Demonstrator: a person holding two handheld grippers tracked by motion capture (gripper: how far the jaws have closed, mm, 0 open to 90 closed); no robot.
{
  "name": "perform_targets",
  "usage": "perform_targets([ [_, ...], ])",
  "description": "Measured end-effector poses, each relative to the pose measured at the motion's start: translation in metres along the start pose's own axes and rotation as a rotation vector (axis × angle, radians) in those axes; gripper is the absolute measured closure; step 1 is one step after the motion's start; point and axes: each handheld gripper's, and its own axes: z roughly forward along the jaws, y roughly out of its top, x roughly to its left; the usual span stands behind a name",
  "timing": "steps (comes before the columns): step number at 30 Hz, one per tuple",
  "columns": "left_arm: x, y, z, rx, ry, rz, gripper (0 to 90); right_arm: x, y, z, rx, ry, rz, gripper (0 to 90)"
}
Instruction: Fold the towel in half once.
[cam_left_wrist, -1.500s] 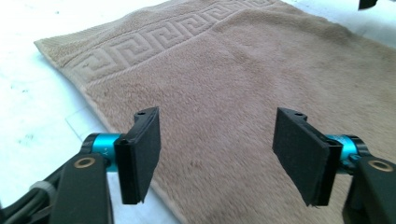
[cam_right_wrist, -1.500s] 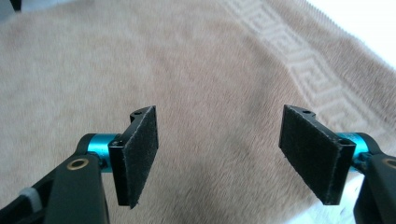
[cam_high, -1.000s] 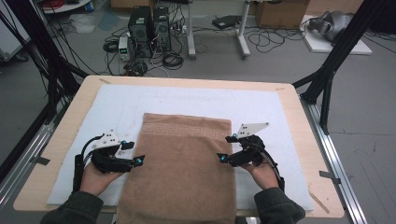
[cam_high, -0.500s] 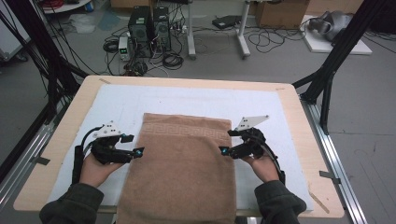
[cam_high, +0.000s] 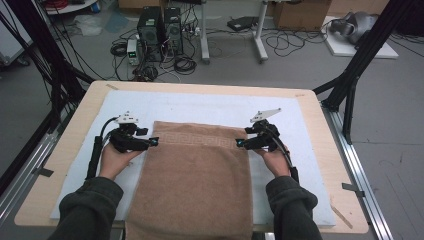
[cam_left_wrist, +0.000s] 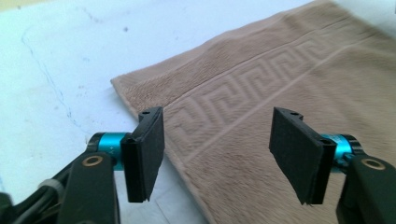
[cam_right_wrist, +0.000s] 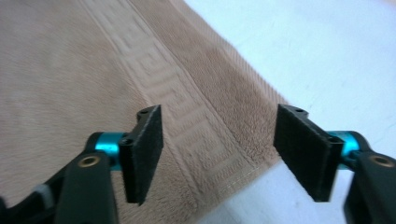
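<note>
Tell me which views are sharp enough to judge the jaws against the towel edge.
Left gripper view: towel border pattern fairly crisp, far corner soft. Right gripper view: towel blurred throughout, jaws sharp. High view: even light, no glare, left gripper and right gripper small.

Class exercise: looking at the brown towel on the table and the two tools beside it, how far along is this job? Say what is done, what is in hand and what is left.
Done: the brown towel lies spread flat on the white mat, unfolded.
In hand: the left tool and right tool sit at its two far corners, jaws open and just closing, straddling each side edge without gripping.
Left: probably pinching both corners, then lifting or folding the towel.
</note>
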Motion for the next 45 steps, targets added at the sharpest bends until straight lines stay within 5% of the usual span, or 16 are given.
perform_targets([
  [4, 0.008, -0.005, 0.017, 0.043, 0.044, -0.030, 43.0, -0.004, -0.005, 0.015, 0.059, -0.028, -0.005, 41.8],
  [8, 0.014, -0.011, 0.029, 0.091, 0.044, -0.038, 50.3, -0.009, -0.011, 0.023, 0.102, -0.055, 0.020, 44.7],
  [11, 0.013, -0.012, 0.029, 0.084, 0.043, -0.021, 60.7, -0.009, -0.011, 0.024, 0.097, -0.068, 0.001, 51.1],
  [17, 0.011, -0.011, 0.030, 0.085, 0.008, -0.015, 81.7, -0.009, -0.009, 0.023, 0.105, 0.018, 0.001, 80.6],
  [23, 0.014, -0.005, 0.014, 0.011, -0.029, -0.057, 82.9, -0.010, -0.006, 0.012, 0.063, 0.059, 0.011, 83.1],
  [29, 0.011, 0.001, -0.012, -0.048, -0.065, -0.049, 82.9, -0.004, 0.008, -0.020, -0.022, 0.084, -0.014, 82.8],
  [35, -0.016, -0.007, -0.050, -0.086, -0.076, 0.055, 82.8, 0.029, 0.015, -0.058, -0.054, 0.113, -0.105, 82.5],
  [40, -0.045, -0.043, -0.082, -0.096, -0.102, 0.118, 82.5, 0.066, -0.011, -0.079, -0.098, 0.180, -0.153, 82.4],
  [45, -0.069, -0.089, -0.102, -0.008, -0.175, 0.161, 79.3, 0.105, -0.049, -0.081, -0.068, 0.322, -0.167, 79.9],
])
